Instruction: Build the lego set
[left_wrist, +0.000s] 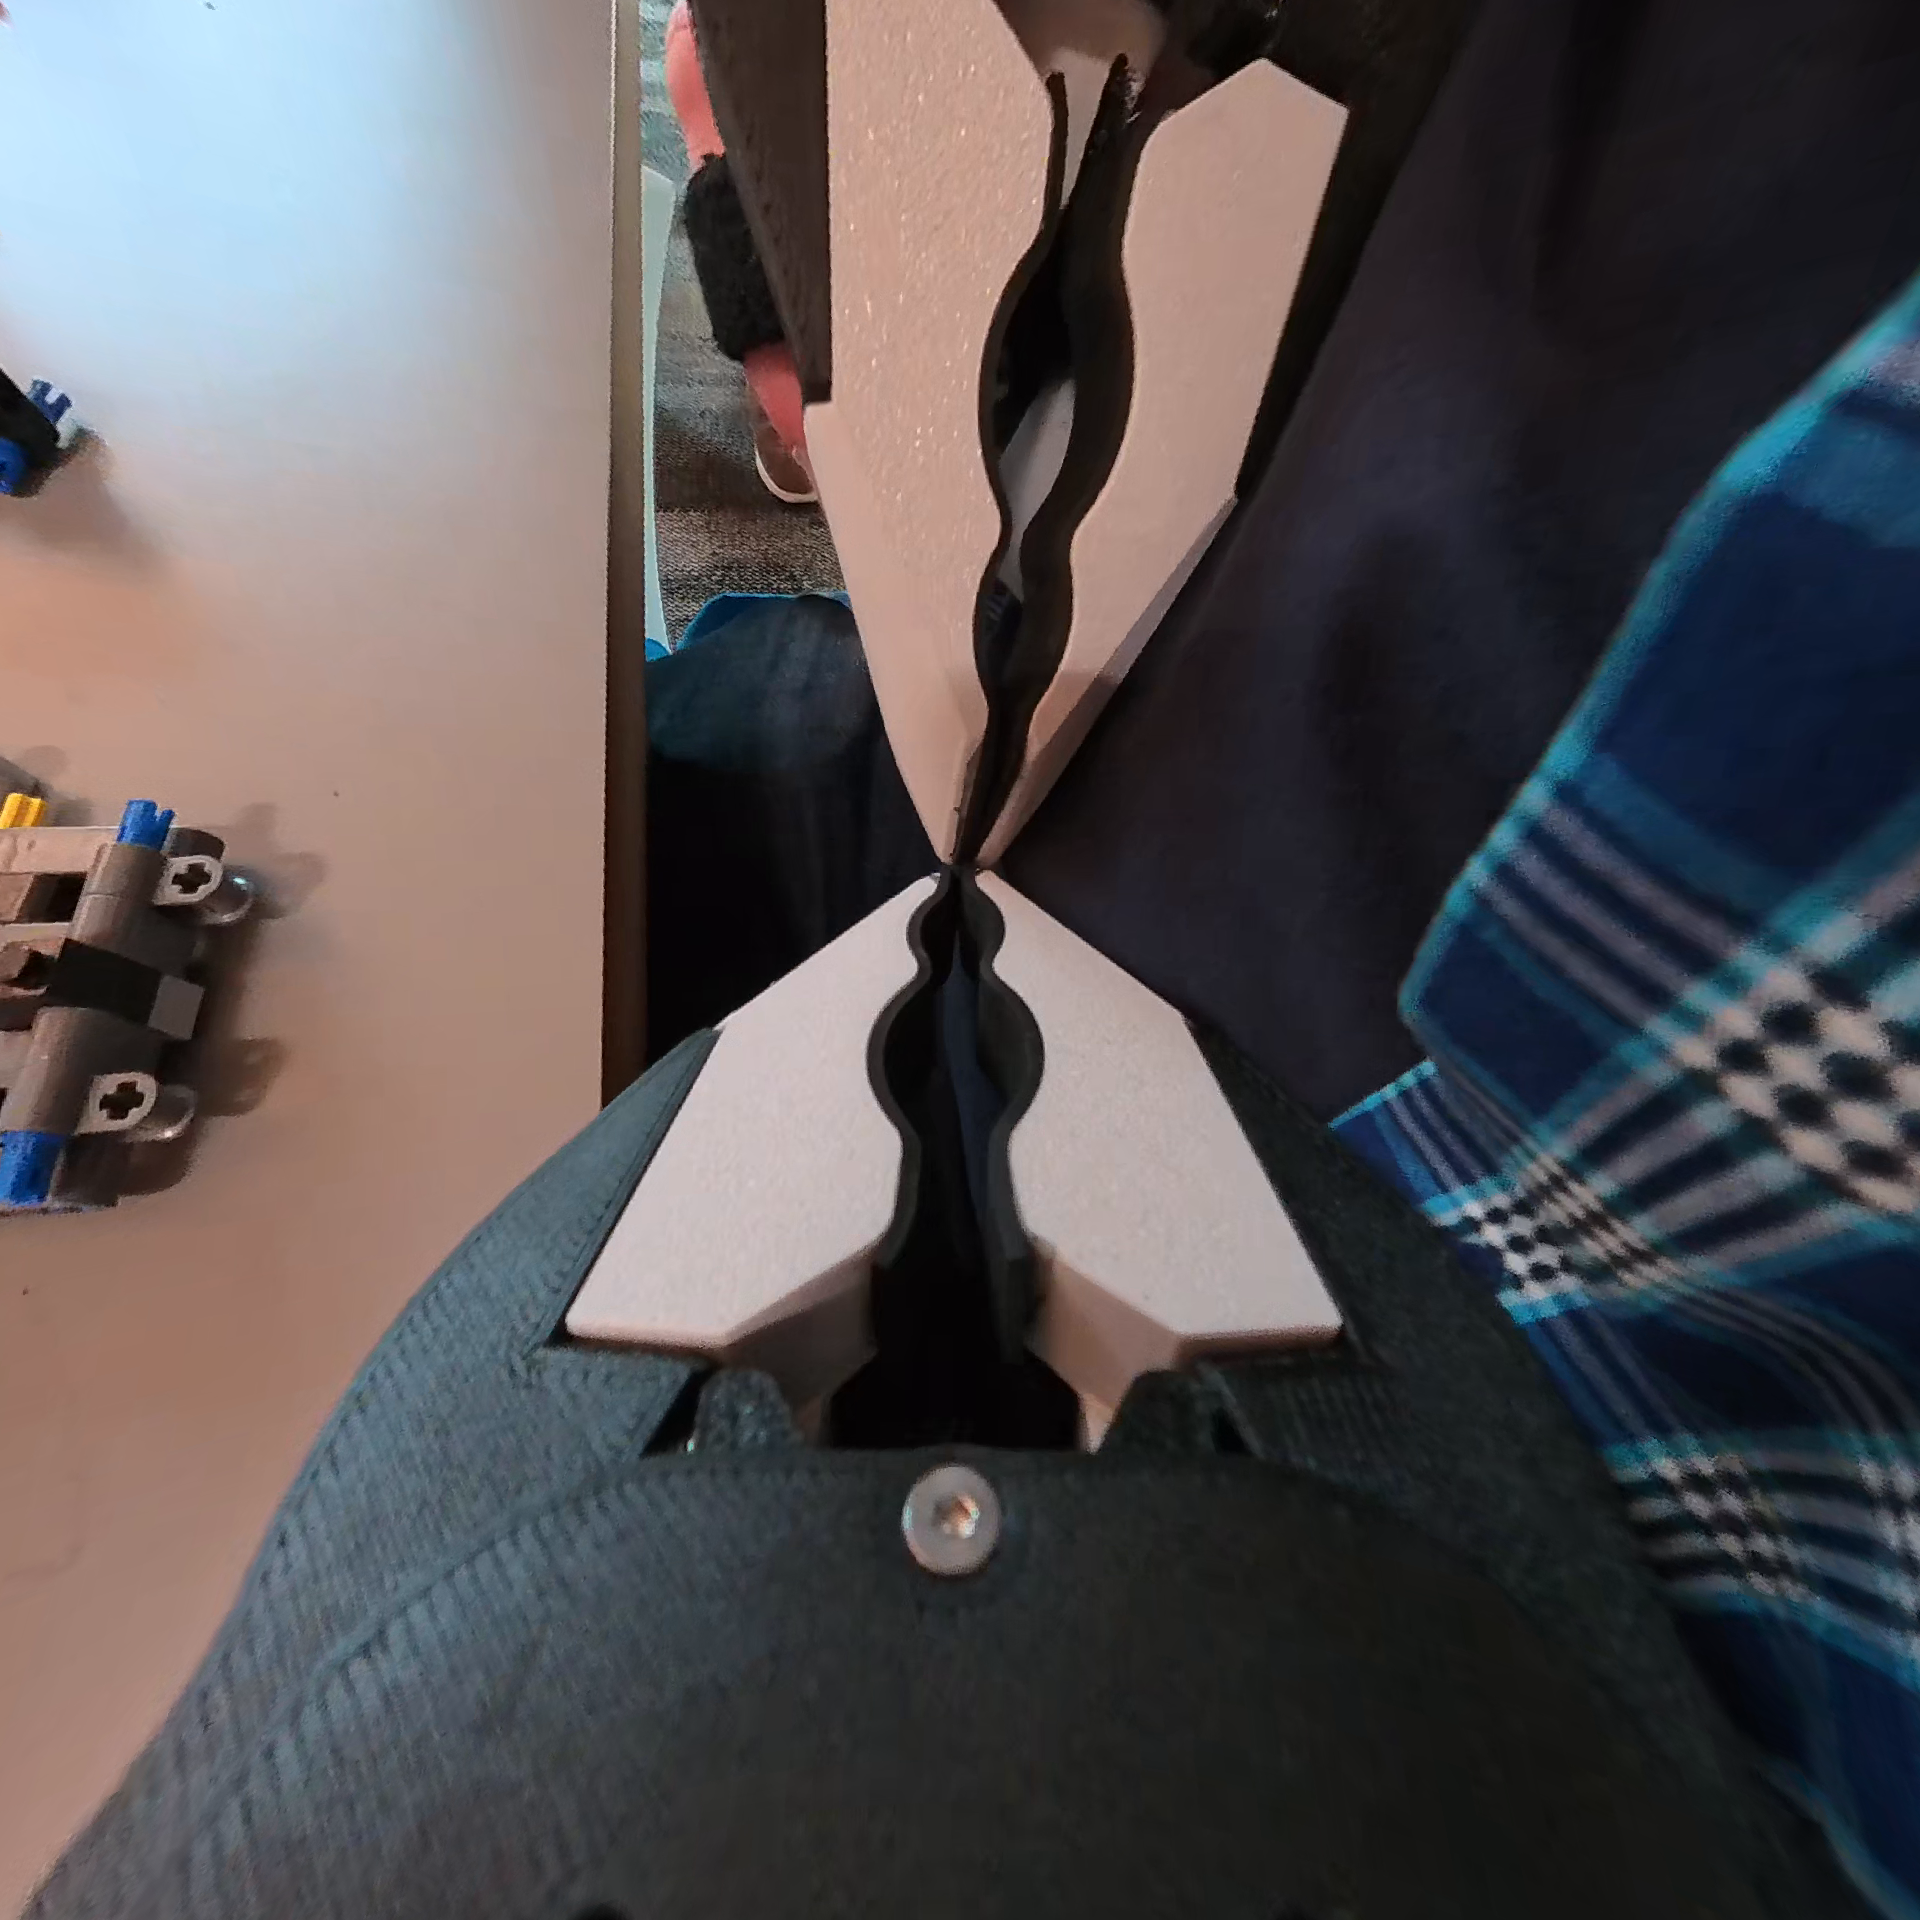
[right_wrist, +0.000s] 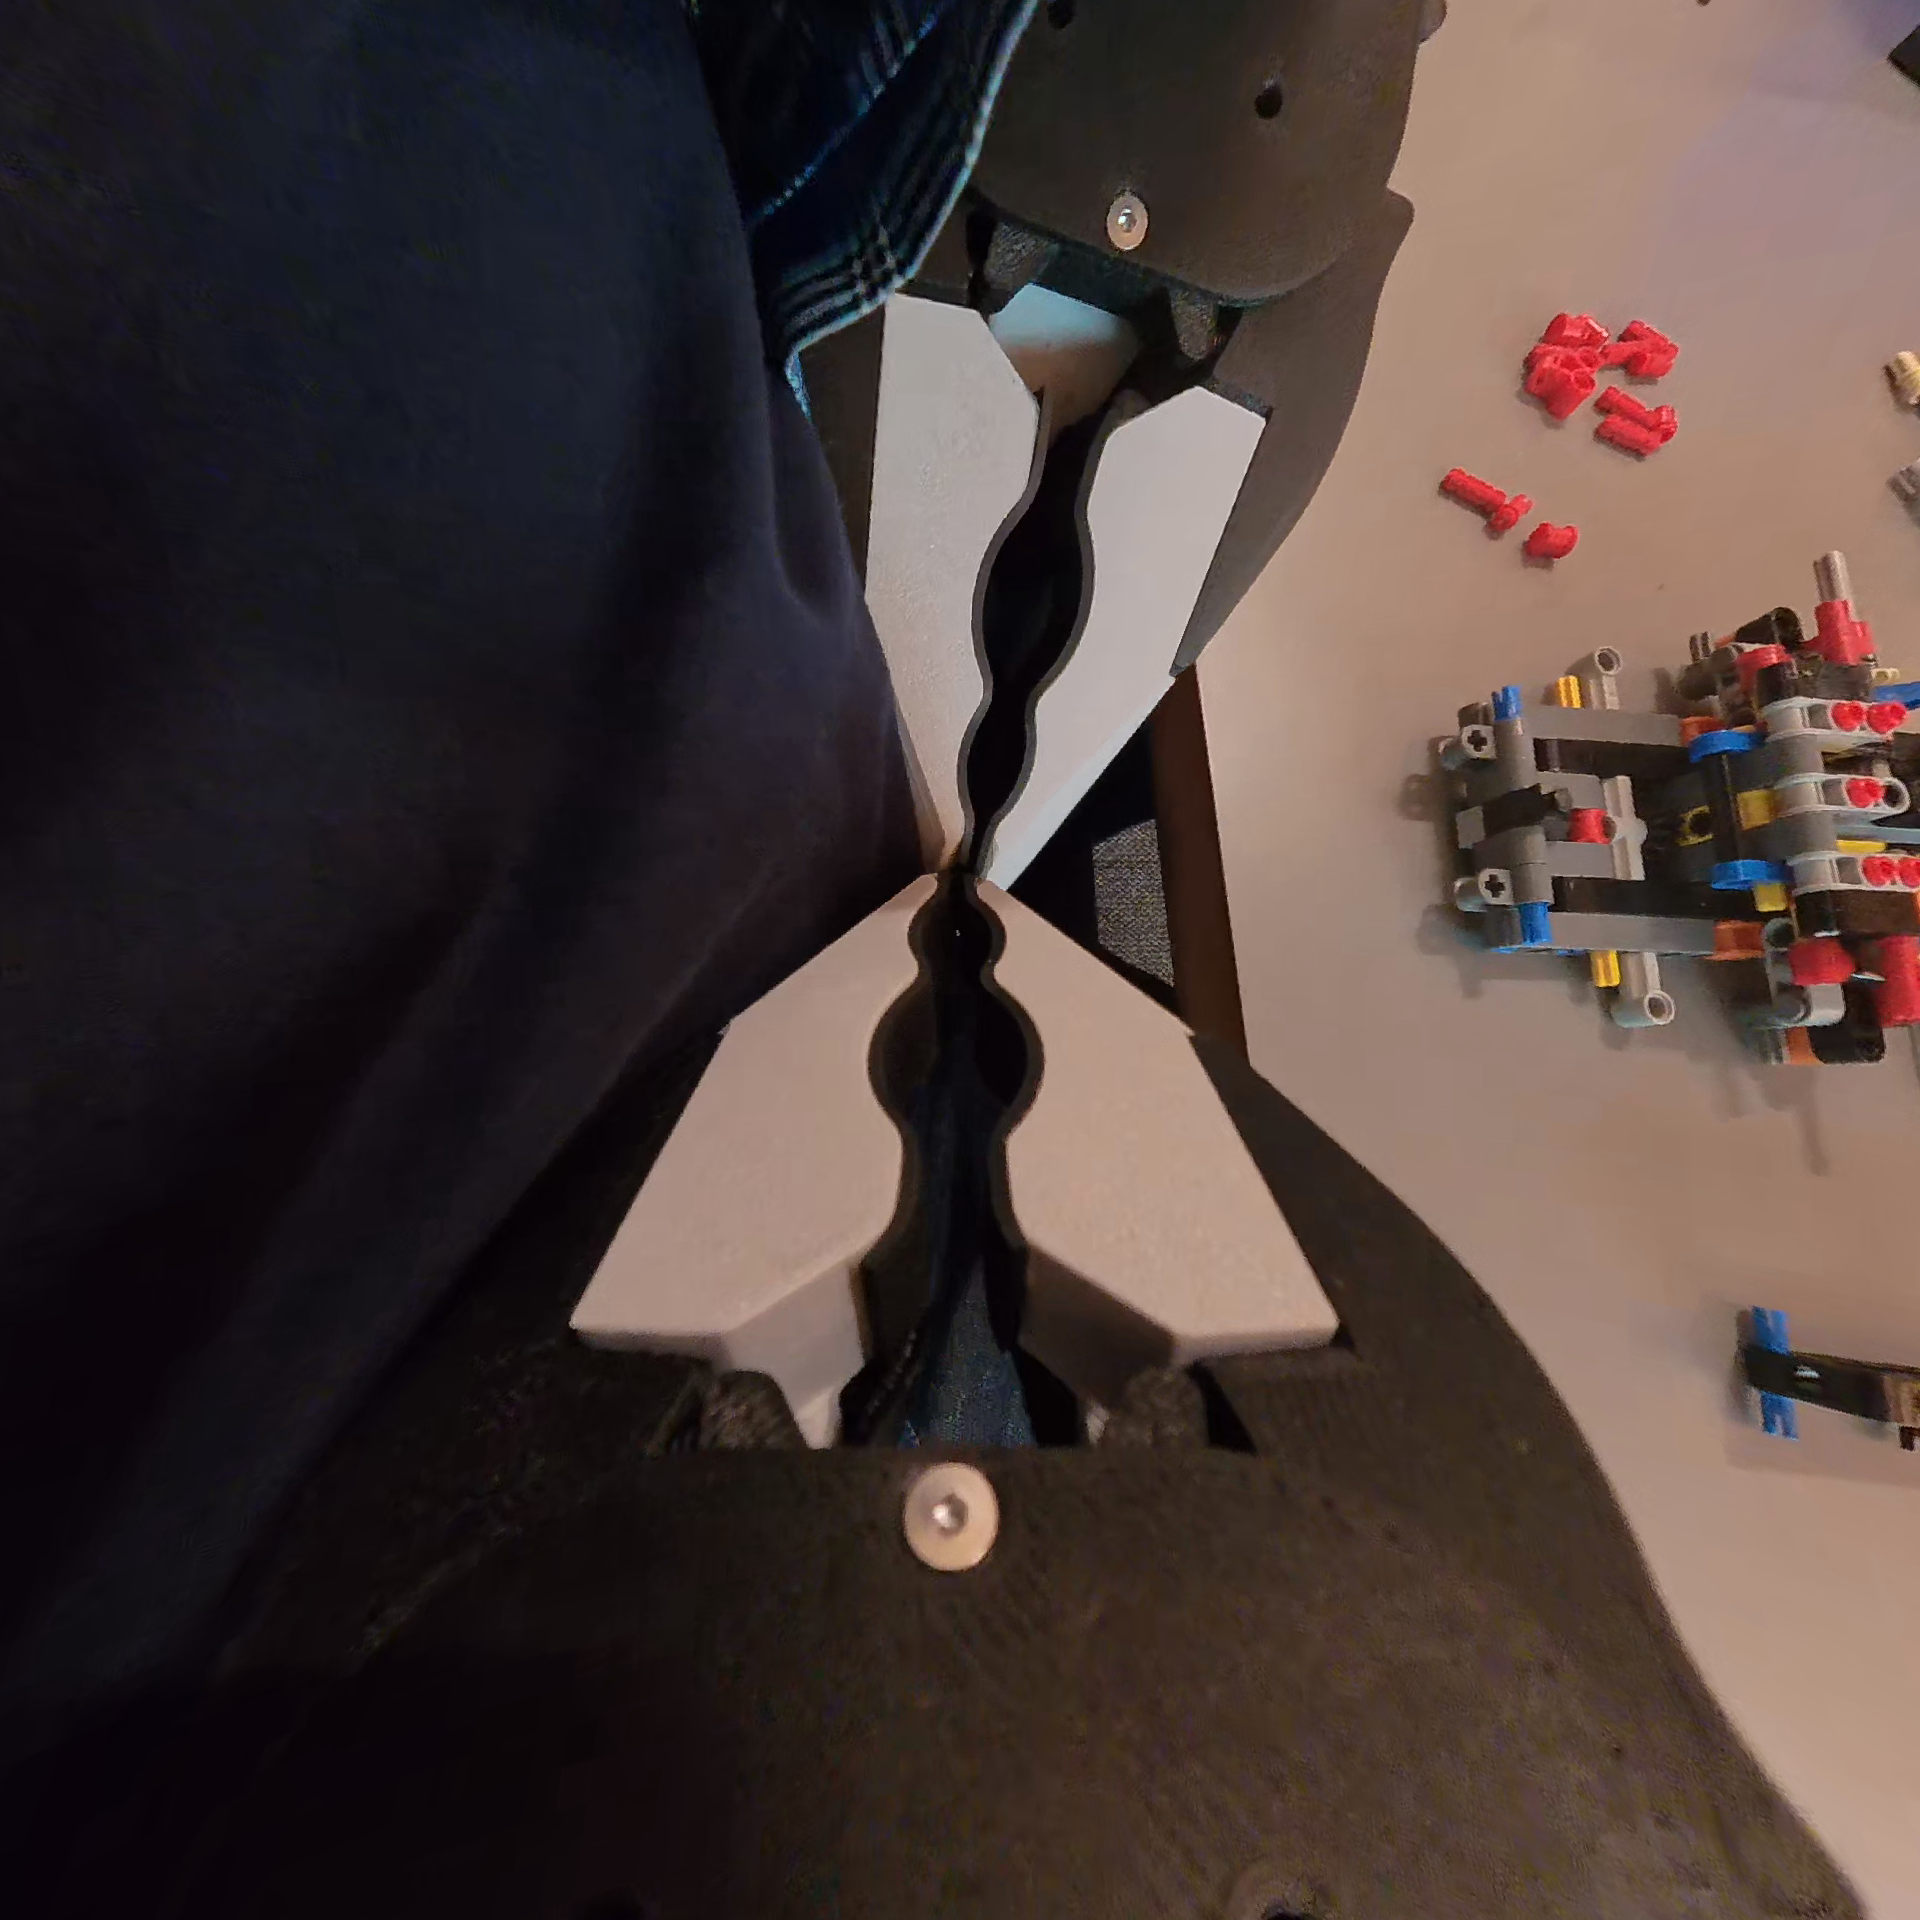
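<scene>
The left gripper (left_wrist: 951, 883) and right gripper (right_wrist: 954, 883) meet tip to tip, both jaws pressed together, empty. The grey, black and blue lego frame (right_wrist: 1662, 842) sits apart on the pale table (right_wrist: 1558, 1195).

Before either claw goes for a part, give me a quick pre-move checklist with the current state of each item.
1. Left claw empty: ok, jaws closed tip to tip, nothing between them.
2. Right claw empty: ok, also closed on nothing.
3. Claws apart from each other: not ok, their tips meet point to point off the table edge.
4. Jaws open for a grasp: not ok, both must open first.
5. Lego assembly within view: ok, lying on the table.
6. Loose red pieces available: ok, piled beyond the assembly.
</scene>
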